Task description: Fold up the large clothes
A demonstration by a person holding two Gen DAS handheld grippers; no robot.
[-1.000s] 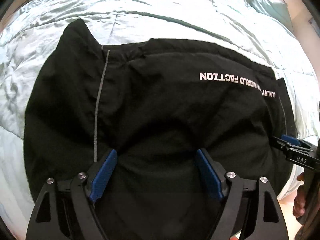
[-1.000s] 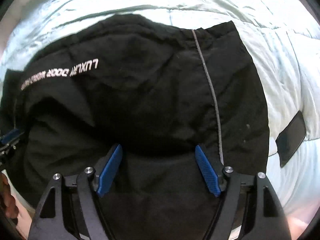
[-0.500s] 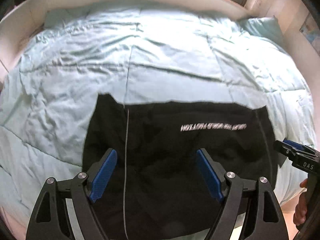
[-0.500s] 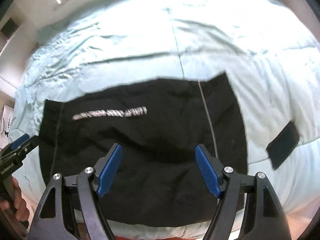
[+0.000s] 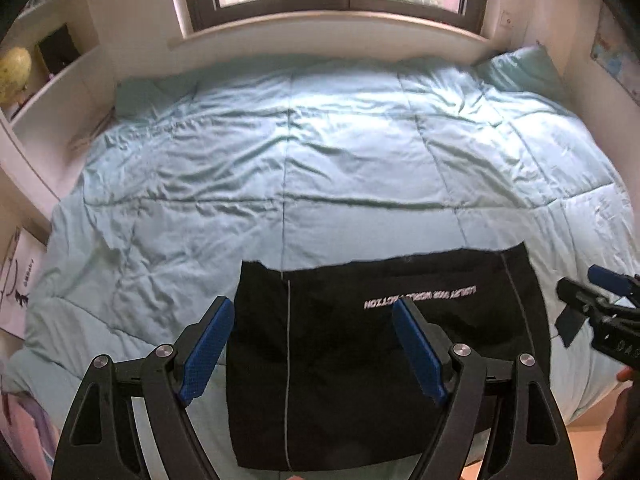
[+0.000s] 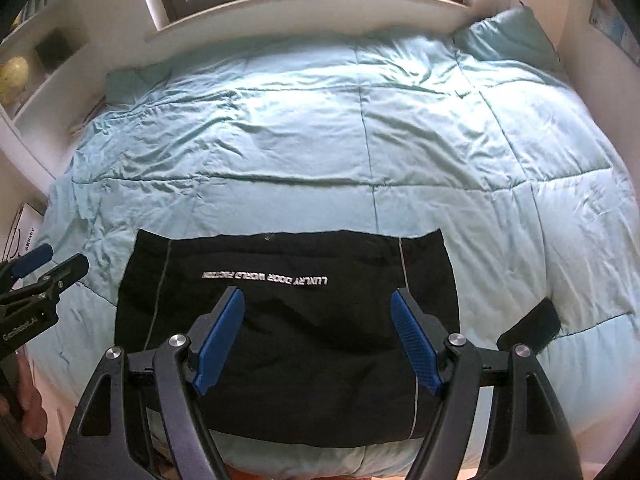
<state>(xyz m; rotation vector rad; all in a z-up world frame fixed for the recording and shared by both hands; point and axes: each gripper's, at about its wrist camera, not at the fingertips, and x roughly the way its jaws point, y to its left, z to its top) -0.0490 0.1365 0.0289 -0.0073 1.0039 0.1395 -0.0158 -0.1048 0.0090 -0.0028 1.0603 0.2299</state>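
**Garment position relative to both grippers**

The garment (image 5: 384, 364) is a black folded rectangle lying flat on the near part of the quilt (image 5: 320, 168), close to the near bed edge. Its long axis runs left to right across both views. A white text line runs along that axis near the far edge, and a pale seam stripe runs front to back near each short end.

The left gripper (image 5: 314, 346) is released: the jaws stand wide apart, nothing is between the pads, and it hangs clear above the cloth. In its view the garment lies below and ahead, offset toward the right; the left finger shows over bare quilt, just beyond the left short end.

The right gripper (image 6: 318, 338) is likewise released and empty, also clear above the cloth. In its view the garment sits almost centred under the jaws, with the right seam stripe just outside the right finger.

Judgement: each hand is nearer to its own short end, so a further fold would likely be made across the long axis. The folding may equally be finished.

A small dark strip (image 6: 530, 326) lies on the quilt just beside the right short end, apart from the garment. Its nature cannot be determined.
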